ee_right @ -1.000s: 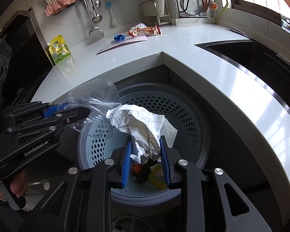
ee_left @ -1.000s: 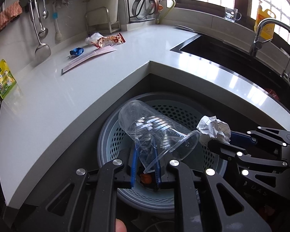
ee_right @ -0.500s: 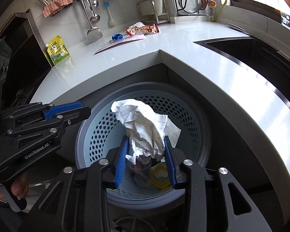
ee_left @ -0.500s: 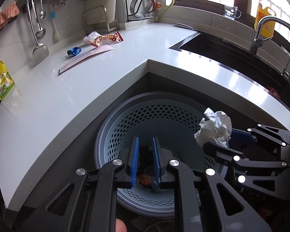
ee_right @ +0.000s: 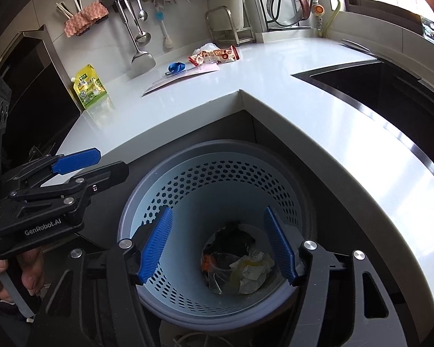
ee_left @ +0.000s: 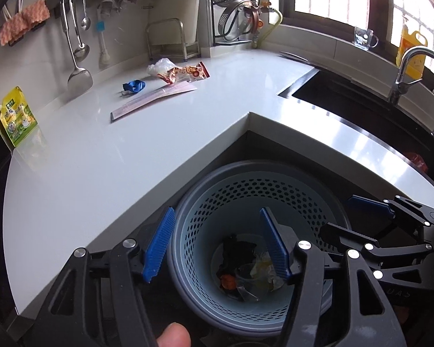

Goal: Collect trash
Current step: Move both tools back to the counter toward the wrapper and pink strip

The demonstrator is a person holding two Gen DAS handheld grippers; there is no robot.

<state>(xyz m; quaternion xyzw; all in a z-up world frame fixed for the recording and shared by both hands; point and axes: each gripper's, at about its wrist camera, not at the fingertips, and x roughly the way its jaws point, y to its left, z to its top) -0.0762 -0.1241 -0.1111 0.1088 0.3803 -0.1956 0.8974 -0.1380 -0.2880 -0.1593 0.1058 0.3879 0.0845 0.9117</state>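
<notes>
White corner desk carries a wrapper; both hand-held grippers, left and right, hang spread and empty over the bin, so reach there next.

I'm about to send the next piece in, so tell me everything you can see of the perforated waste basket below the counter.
The waste basket is round, pale blue plastic with a grey rim, its wall dotted with rows of holes. It stands upright and open in the inner corner below the white counter. At the bottom lie a crumpled paper, a clear plastic cup on its side, something dark and a small orange bit. Both grippers hang open above it, apparently not touching.
</notes>
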